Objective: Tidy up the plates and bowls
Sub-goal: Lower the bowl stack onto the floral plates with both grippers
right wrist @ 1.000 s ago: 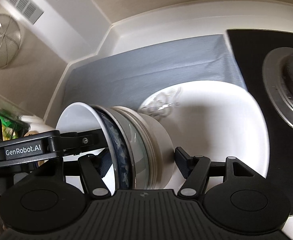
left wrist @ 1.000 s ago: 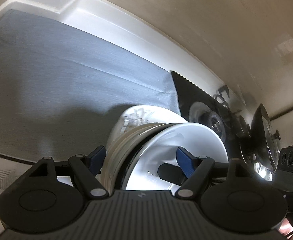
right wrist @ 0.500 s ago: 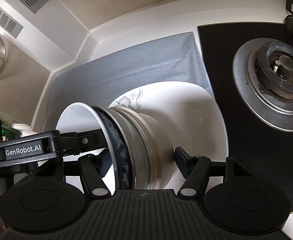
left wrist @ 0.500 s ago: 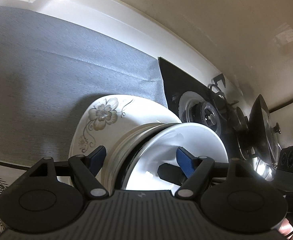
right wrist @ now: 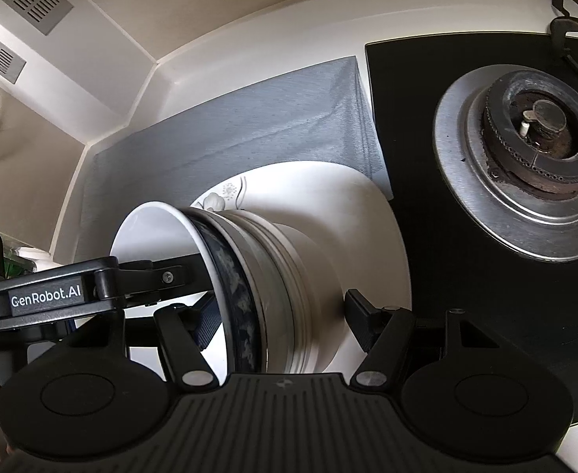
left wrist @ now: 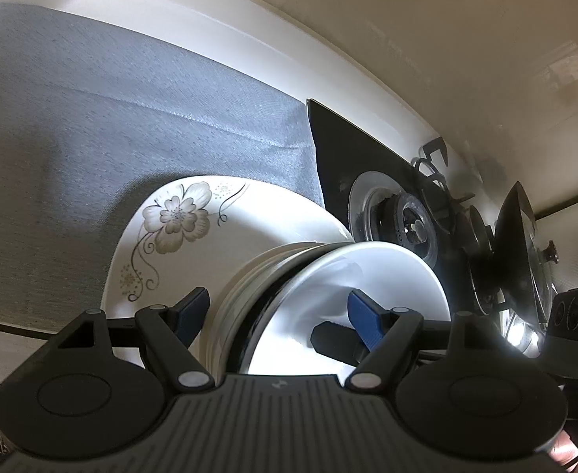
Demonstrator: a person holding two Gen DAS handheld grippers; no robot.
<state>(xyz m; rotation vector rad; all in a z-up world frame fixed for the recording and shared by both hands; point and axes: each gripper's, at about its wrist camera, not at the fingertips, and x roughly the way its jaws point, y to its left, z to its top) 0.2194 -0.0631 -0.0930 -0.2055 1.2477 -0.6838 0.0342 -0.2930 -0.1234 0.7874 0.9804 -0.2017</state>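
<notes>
A stack of nested bowls [left wrist: 308, 299] [right wrist: 265, 287], white ones and one with a dark blue pattern, is held on its side between both grippers. My left gripper [left wrist: 277, 315] is shut on the stack, one blue finger inside the top bowl and one on the outside. My right gripper [right wrist: 281, 319] grips the same stack from the opposite side. Behind the stack lies a white plate with a flower print [left wrist: 186, 228] [right wrist: 352, 213] on a grey mat [left wrist: 111, 110] [right wrist: 225, 134]. The stack's base is close to the plate; contact cannot be told.
A black gas hob [right wrist: 466, 244] with a round burner [right wrist: 525, 157] [left wrist: 403, 220] lies right of the mat. A dark pan with a lid [left wrist: 521, 248] stands further right. The white counter rim and wall [left wrist: 328, 39] run behind.
Both grippers and the bowl stack have moved together; more of the flower plate and of the burner now shows. The grips have not changed.
</notes>
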